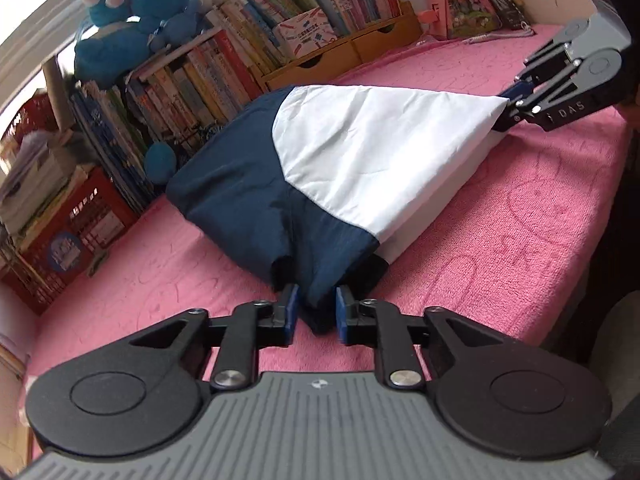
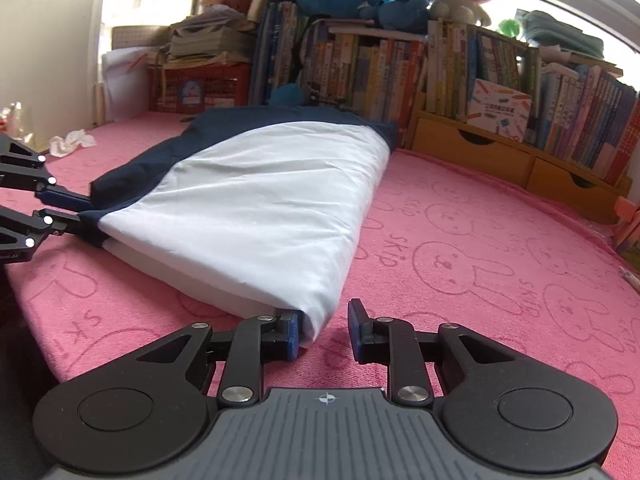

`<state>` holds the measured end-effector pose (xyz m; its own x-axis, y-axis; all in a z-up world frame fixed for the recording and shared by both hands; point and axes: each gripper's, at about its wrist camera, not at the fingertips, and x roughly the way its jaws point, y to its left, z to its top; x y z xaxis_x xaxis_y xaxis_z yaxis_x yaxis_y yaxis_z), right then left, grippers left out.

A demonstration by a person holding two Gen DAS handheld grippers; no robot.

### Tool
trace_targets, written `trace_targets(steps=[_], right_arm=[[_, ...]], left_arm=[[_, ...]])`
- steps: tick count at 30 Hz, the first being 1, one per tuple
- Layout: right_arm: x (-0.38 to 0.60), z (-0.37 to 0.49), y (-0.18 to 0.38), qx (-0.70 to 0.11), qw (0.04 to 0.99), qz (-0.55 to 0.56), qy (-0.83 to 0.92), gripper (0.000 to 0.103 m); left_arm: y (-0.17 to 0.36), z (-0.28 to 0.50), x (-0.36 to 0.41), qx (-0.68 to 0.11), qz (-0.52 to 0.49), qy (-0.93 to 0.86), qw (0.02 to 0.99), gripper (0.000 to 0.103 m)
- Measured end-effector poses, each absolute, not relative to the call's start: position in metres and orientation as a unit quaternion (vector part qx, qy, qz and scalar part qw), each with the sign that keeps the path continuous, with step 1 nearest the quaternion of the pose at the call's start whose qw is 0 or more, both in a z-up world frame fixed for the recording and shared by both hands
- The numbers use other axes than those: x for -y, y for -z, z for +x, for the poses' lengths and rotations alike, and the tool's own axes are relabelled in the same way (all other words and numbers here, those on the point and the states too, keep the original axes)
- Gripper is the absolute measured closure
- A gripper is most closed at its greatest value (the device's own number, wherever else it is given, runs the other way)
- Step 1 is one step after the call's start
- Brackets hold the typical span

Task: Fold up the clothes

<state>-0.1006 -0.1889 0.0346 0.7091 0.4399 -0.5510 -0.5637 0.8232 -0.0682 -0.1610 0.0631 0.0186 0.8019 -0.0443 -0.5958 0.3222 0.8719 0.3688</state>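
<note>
Left wrist view: pink blanket is the work surface, and the navy-and-white garment lies folded flat mid-blanket, in front of the bookshelf. Left gripper straddles the garment's navy end, jaws narrowly parted with cloth between, pads apparently not pinching. Right gripper sits at the white corner, also parted, one pad beside the fold; judging by that, both ends are being let go.

Pink blanket, book rows, blue plush, red crate, wooden drawers.
</note>
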Motion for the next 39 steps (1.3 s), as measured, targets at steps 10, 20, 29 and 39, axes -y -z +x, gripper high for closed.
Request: trace_targets(steps=[10,20,29,39], right_arm=[[0.271,-0.075,-0.095,-0.251,0.895,0.042,-0.366,0.024],[0.223,0.131,-0.052,-0.284,0.878,0.171,-0.345,0.024],[0.183,0.176,-0.02,-0.288,0.866,0.15,-0.381,0.033],[0.181,0.187,-0.014,-0.314,0.848,0.18,-0.387,0.027]], left_arm=[[-0.117,-0.135,-0.186,-0.259,-0.161,0.12,0.945,0.043],[-0.133,0.096,-0.134,-0.333,-0.241,0.198,0.89,0.033],[-0.078,0.207,-0.098,-0.443,-0.253,0.176,0.842,0.027],[-0.057,0.226,-0.068,-0.461,-0.131,0.261,0.838,0.059]])
